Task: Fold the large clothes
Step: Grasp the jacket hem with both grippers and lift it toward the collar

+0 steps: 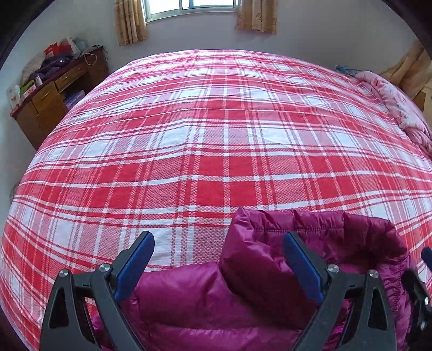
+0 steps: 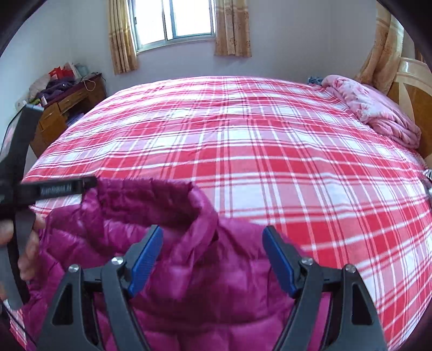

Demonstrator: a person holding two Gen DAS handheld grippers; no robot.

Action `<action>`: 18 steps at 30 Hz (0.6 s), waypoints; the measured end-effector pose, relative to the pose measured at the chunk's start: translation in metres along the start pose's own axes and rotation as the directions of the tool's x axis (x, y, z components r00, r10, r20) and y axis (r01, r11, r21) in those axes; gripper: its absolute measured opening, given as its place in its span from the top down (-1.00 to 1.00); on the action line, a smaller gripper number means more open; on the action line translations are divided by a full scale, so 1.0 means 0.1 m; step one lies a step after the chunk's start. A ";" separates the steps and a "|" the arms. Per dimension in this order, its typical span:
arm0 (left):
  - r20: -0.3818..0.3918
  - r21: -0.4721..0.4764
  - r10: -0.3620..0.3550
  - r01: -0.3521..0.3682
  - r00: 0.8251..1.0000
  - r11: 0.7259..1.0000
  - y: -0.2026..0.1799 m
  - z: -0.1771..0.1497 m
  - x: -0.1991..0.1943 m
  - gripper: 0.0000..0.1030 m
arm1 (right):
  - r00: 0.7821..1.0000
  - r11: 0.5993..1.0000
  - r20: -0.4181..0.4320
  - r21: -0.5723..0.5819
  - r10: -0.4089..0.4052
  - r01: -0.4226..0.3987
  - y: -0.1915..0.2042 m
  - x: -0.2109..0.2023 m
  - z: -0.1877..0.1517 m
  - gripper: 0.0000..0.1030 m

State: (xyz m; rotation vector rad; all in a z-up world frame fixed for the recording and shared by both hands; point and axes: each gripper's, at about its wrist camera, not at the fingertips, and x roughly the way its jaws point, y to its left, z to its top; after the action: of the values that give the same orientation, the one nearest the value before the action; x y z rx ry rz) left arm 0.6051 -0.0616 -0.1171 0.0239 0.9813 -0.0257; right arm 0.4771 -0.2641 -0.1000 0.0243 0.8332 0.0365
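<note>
Before you spreads the bed, the biggest thing here, covered by a red-and-white plaid sheet that fills most of both views. Its broad middle and far side lie flat and bare. Along its right edge, by the headboard, a crumpled pink quilt is bunched up, well apart from your work.

On the near edge of the bed lies the magenta puffer jacket, quilted and shiny. Its collar stands up in a curved loop, rising between your two tools. In the right wrist view the collar arches just ahead of the fingertips.

Your left gripper is spread wide over the jacket, blue pads apart and holding nothing; the collar's left end stands between the pads. Your right gripper is likewise wide apart above the jacket's shoulder, gripping nothing. The left tool's black body crosses the left edge of the right wrist view, close beside the collar.

Off the bed's left side stands a wooden desk against the wall, piled with clothes and boxes. On the far wall a window sits between tan curtains.
</note>
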 end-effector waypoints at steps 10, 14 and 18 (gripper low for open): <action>-0.035 0.083 -0.174 0.176 0.984 0.981 0.06 -0.33 -0.07 0.64 | 0.995 0.995 -0.096 -0.098 0.005 -0.015 0.03 0.25 -0.05 0.72; -0.013 0.107 -0.165 0.165 0.986 0.980 0.12 -0.50 -0.21 0.77 | 0.998 0.989 -0.061 -0.144 -0.022 0.013 0.05 0.11 -0.15 0.79; -0.020 0.111 -0.143 0.144 0.990 0.983 0.23 -0.70 -0.20 0.80 | 0.998 0.985 -0.054 -0.169 -0.043 0.033 0.01 0.07 -0.26 0.81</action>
State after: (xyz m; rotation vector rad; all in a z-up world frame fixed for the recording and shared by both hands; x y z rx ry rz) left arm 0.5361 -0.0359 -0.1392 0.0568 0.9913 -0.2133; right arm 0.4626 -0.2624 -0.1231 -0.1526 0.8851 0.0719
